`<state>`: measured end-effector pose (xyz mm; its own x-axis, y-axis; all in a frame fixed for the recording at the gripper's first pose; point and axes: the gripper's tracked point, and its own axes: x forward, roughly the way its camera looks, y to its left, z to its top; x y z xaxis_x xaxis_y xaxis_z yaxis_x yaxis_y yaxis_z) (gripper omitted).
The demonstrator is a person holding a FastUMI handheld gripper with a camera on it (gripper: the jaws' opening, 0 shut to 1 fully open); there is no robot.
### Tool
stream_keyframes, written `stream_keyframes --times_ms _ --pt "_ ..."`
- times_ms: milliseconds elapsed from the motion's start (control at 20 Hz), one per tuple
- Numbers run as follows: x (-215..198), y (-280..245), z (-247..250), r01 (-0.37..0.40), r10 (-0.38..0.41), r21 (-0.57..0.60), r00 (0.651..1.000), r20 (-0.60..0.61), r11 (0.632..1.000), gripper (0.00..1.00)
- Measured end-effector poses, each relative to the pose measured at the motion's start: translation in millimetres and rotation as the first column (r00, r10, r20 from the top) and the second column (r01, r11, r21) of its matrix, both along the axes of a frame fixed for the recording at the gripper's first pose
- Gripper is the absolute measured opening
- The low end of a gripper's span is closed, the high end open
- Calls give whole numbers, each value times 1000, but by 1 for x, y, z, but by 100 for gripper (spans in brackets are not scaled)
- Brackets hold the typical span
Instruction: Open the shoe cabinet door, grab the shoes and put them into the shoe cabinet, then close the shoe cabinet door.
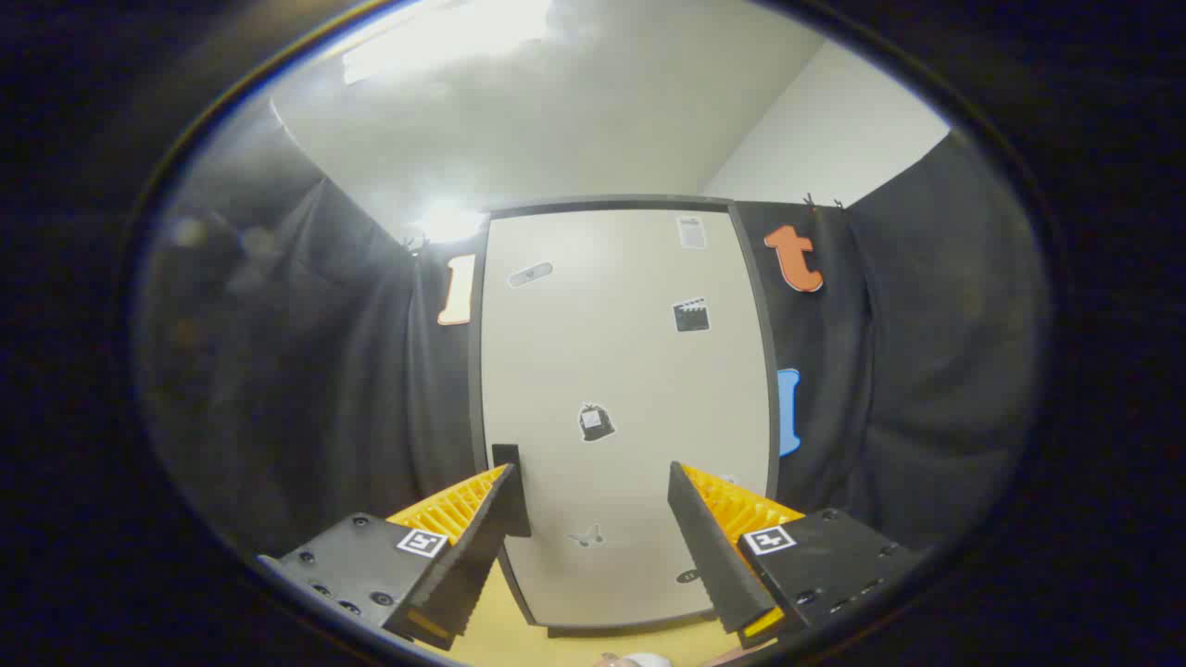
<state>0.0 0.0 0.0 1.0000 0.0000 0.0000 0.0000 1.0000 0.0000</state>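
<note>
Hand-held gripper (593, 482) is released: the two fingers stand well apart with nothing between the pads, tips aimed at the lower half of the shoe cabinet door (621, 371).

Shoe cabinet (755, 306) sits straight ahead, just beyond the fingertips, upright, dark-framed with a pale cream door panel. Door looks closed, flush in its frame. The panel spans the gap between the fingers and extends up well past them.

Dark handle (510, 482) is a vertical strip at the door's left edge, low down. The left finger (482, 547) tip sits just beside it, overlapping it in view; can't tell if they touch. Right finger (709, 547) is in front of the door's right part, apart from the handle.

Several small stickers (597, 422) are scattered on the door: one roughly mid-panel above the gap between the fingers, more higher up, a couple low near the base.

Cabinet base stands on a yellow floor (491, 630), visible in the near strip under the fingers. A small pale, rounded object (639, 660) shows at the very near edge between the fingers, too cropped to identify. Can't say where the shoes are.

Black cloth wall (324, 371) hangs left and right behind the cabinet, white ceiling above with a bright glare spot at far left.
</note>
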Motion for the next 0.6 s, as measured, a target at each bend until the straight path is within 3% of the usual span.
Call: stream_keyframes --times_ms 600 --pt "11 -9 -27 -2 -4 -52 993 -119 999 98"
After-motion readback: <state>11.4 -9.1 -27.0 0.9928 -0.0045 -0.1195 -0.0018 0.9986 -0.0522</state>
